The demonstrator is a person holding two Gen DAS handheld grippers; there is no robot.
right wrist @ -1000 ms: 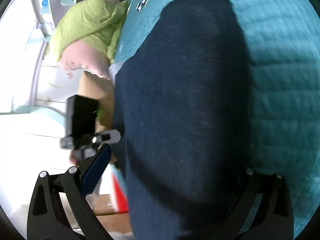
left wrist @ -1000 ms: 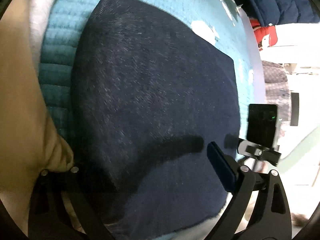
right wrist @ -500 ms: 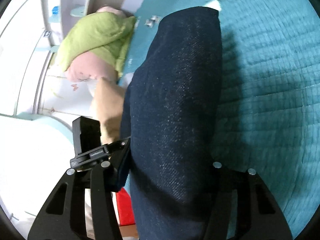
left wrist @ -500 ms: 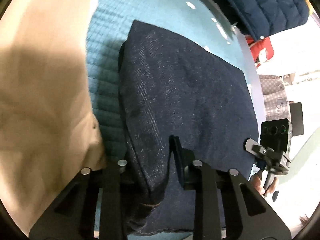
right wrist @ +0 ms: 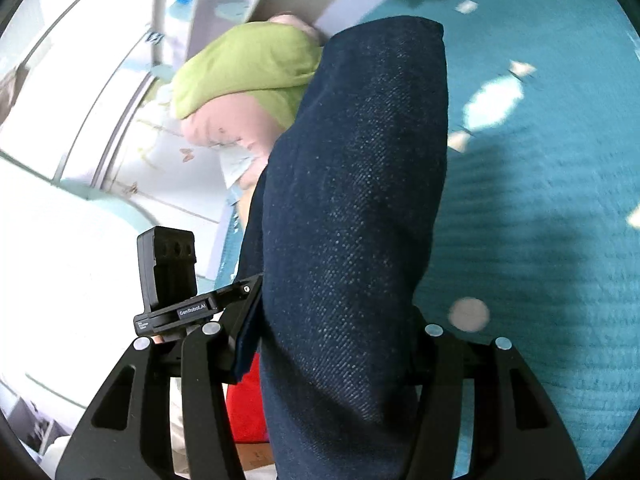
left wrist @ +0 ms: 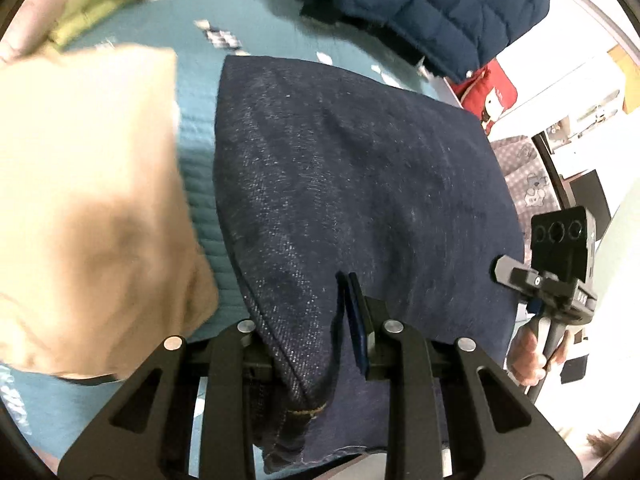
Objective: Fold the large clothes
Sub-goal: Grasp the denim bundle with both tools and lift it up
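A folded dark blue denim garment (left wrist: 360, 180) hangs between both grippers above the teal quilted bed cover (left wrist: 200, 168). My left gripper (left wrist: 304, 312) is shut on the near left edge of the garment, by a stitched hem; its left finger is hidden behind the fold. In the right wrist view the same denim garment (right wrist: 360, 160) stretches away as a thick roll, and my right gripper (right wrist: 332, 320) is shut on its near end. The right finger there is covered by cloth. The right gripper's body (left wrist: 560, 272) and a hand show at the garment's right edge.
A beige garment (left wrist: 80, 200) lies on the bed cover left of the denim. A navy quilted jacket (left wrist: 440, 8) sits at the far edge. A green cloth (right wrist: 248, 64) over a pink pillow (right wrist: 228, 124) lies by the wall. Something red (left wrist: 488, 92) stands beside the bed.
Both grippers went from open over the flat denim to shut on its edges. They then rose, lifting the garment off the bed cover, and more of the room came into view.
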